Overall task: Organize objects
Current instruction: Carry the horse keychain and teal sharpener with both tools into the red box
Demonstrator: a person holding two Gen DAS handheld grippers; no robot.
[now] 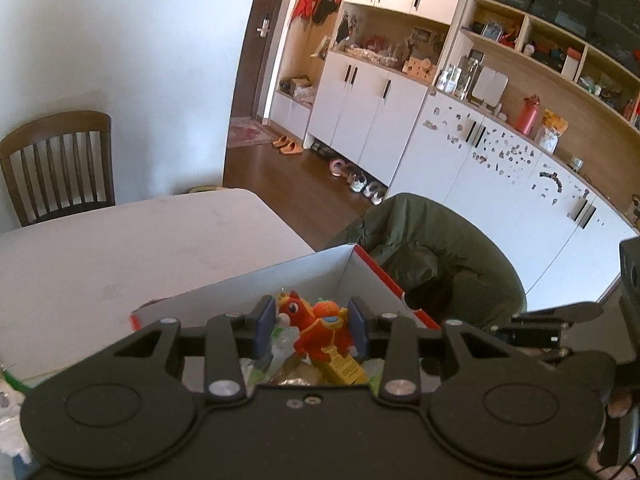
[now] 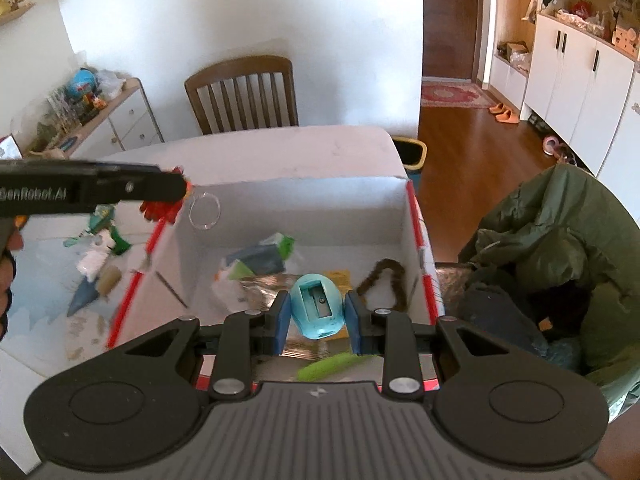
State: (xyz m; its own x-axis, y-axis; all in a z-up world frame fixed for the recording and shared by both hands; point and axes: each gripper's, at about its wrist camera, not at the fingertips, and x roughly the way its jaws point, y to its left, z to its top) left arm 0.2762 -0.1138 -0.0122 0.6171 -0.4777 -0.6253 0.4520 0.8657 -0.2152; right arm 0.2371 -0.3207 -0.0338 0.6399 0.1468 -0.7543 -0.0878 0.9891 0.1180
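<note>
Your left claw [image 1: 313, 325] pinches a red horse [image 1: 316, 330] over the box [image 2: 288, 204]; your right claw [image 2: 317, 316] pinches a blue sharpener [image 2: 317, 306].

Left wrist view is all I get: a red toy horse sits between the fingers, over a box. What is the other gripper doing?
Observer: The right gripper is closed on a blue pencil sharpener, held over the same box.
Operator: Where does my horse hang, seen from there?
Observer: The red toy horse, held in the left gripper, is near the box's far left corner.
Operator: Is anything left outside the box?
Observer: Yes, small toys lie on the table, left of the box.
</note>
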